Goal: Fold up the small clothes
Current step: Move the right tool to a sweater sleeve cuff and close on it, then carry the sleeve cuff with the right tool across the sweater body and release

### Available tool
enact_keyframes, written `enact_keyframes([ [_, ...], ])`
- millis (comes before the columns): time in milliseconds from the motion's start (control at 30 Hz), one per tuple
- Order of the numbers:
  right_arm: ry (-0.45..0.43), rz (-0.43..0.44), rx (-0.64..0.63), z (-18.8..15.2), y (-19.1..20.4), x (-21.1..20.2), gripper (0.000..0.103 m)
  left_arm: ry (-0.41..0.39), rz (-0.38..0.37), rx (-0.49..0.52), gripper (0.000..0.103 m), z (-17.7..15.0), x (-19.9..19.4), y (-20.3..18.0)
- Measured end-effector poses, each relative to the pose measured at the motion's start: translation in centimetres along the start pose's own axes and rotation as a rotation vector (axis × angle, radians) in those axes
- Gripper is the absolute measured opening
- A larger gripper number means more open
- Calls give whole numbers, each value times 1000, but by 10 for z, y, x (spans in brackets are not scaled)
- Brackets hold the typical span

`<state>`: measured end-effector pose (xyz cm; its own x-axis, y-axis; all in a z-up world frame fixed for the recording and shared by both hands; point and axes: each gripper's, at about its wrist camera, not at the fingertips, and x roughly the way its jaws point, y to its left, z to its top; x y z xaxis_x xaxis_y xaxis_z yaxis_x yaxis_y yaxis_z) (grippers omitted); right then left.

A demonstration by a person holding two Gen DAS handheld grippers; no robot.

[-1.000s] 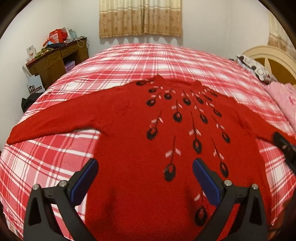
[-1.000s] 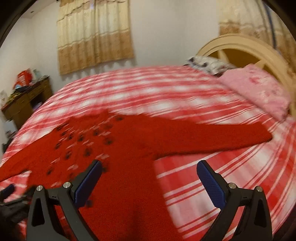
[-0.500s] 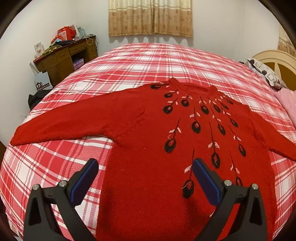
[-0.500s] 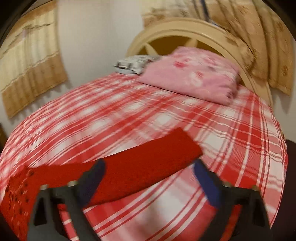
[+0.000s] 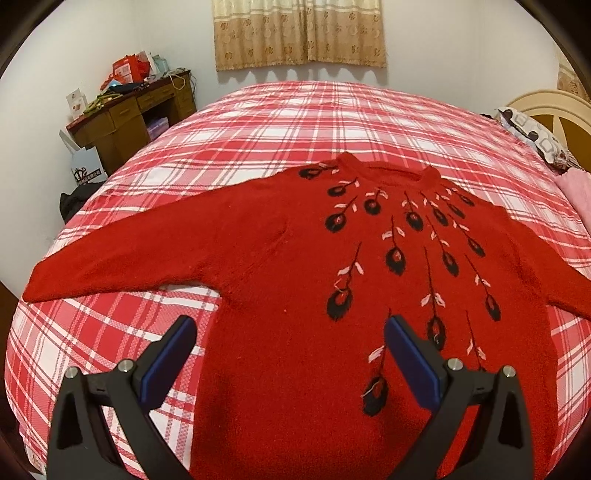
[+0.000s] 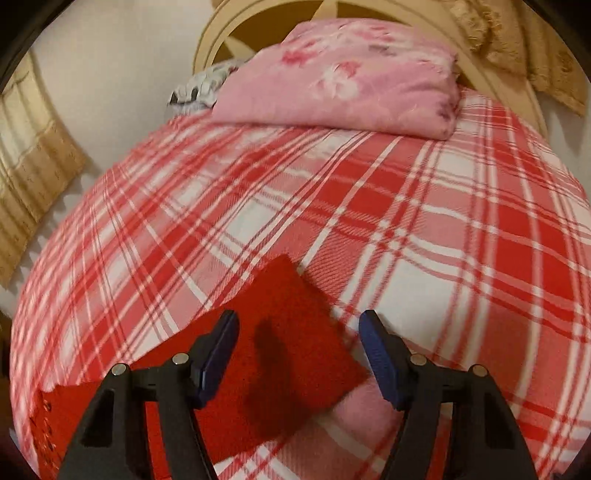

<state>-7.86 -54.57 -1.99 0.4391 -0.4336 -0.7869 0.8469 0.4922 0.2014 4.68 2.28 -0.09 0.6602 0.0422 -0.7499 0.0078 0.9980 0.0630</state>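
A red knitted sweater [image 5: 295, 280] with black feather motifs lies flat, front up, on the plaid bed [image 5: 295, 122], both sleeves spread out. My left gripper [image 5: 290, 354] hovers open over the sweater's lower left body, nothing between its blue pads. In the right wrist view the cuff end of one sleeve [image 6: 291, 332] lies between the fingers of my right gripper [image 6: 297, 354]. Its jaws are closing, and the pads stand apart from the cloth on both sides.
A folded pink quilt [image 6: 343, 74] and a patterned pillow [image 5: 532, 133] lie by the cream headboard [image 6: 229, 33]. A wooden desk [image 5: 129, 114] with clutter and a paper bag [image 5: 86, 168] stand at the far left of the bed. Curtains hang on the back wall.
My right gripper swung right along the sleeve to its cuff, rolled, and its jaws narrowed. The left wrist view shifted a little left, so the sweater sits further right in it.
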Motion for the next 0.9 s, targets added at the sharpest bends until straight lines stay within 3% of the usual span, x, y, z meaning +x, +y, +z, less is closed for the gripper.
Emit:
enact_keyframes([
  [33, -1, -15, -16, 0, 3, 3, 64, 7, -3, -2, 103, 0, 1, -1],
  [100, 5, -36, -58, -2, 9, 5, 48, 19, -6, -4, 103, -1, 4, -1],
  [233, 39, -57, -158, -3, 17, 11, 25, 28, -13, -3, 103, -2, 8, -4],
  [267, 46, -41, -158, -2, 15, 10, 17, 29, -15, -3, 103, -2, 9, -4],
  [333, 65, 21, -121, 1, 9, 7, 9, 33, -25, -5, 103, -2, 10, -5],
  [467, 55, 101, -80, 4, 14, -12, 8, 42, -39, -8, 103, -4, 11, -5],
  [567, 54, 211, -82, 3, 38, -37, 8, 37, -45, -19, 103, -4, 11, -1],
  [733, 85, 405, -187, -9, 117, -76, 8, 23, -58, -54, 103, -2, 9, 8],
  [900, 179, 597, -306, -47, 214, -103, 8, 2, -55, -98, 103, -2, 4, 28],
])
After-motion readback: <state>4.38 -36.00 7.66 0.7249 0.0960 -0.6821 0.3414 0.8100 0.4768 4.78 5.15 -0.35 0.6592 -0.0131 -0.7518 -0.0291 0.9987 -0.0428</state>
